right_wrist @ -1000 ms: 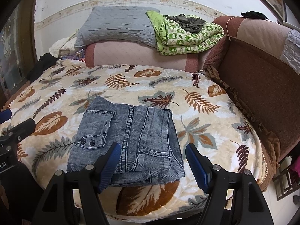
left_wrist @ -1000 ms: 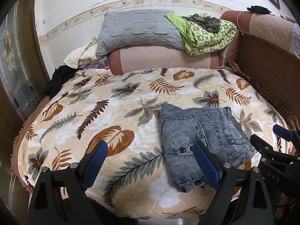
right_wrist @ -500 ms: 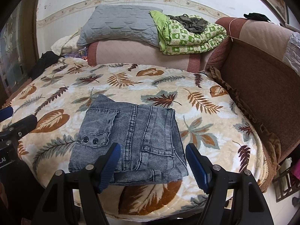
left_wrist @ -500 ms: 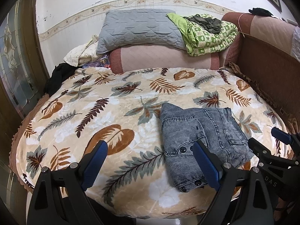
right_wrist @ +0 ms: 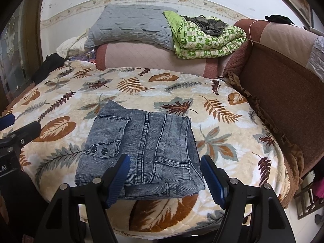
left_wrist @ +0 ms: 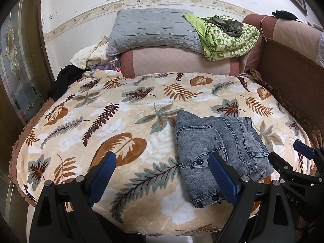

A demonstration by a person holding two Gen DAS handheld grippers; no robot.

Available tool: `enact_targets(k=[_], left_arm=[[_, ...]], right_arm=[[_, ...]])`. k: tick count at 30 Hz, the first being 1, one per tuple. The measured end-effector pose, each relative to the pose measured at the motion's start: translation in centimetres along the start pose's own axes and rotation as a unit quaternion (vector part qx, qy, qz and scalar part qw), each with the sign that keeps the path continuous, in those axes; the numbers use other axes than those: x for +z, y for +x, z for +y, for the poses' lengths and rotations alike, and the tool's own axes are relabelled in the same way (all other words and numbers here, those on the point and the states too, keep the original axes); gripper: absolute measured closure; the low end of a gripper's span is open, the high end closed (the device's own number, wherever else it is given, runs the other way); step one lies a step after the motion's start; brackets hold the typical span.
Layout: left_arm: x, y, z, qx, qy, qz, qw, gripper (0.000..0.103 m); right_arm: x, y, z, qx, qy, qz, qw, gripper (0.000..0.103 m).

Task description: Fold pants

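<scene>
The pants (right_wrist: 139, 151) lie folded in a compact stack on the bed (right_wrist: 232, 121), near its front edge. Both the left hand-held gripper (left_wrist: 162, 174) and right hand-held gripper (right_wrist: 164, 176) are spread, apparently clear of the denim.

The left gripper (left_wrist: 162, 174) is built of matte black angular arms, each ending in a finger faced with a ribbed blue pad (left_wrist: 102, 177). A round silver screw (left_wrist: 79, 179) sits just behind each pad, with another farther back on the arm. The right gripper (right_wrist: 165, 179) has the same make: black frame, blue ribbed pads (right_wrist: 212, 180), silver screws (right_wrist: 232, 181) behind the fingers. White letters "DAS" (left_wrist: 293, 202) mark its black body where it shows beside the left gripper's fingers; white letters ".AI" (right_wrist: 3, 168) mark the left one's body.
</scene>
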State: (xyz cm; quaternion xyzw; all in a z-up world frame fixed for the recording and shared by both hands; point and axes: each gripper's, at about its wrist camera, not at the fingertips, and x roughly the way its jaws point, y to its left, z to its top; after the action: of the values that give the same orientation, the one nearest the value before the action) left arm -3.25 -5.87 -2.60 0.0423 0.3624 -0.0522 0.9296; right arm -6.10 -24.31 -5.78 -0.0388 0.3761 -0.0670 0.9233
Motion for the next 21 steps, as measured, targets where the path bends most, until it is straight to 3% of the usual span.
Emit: enact_targets(k=[21], left_arm=[[0.29, -0.54, 0.08, 0.002, 0.0, -0.006, 1.0, 0.011]], right_arm=[[0.47, -0.5, 0.58, 0.004, -0.007, -0.009, 1.0, 0.028]])
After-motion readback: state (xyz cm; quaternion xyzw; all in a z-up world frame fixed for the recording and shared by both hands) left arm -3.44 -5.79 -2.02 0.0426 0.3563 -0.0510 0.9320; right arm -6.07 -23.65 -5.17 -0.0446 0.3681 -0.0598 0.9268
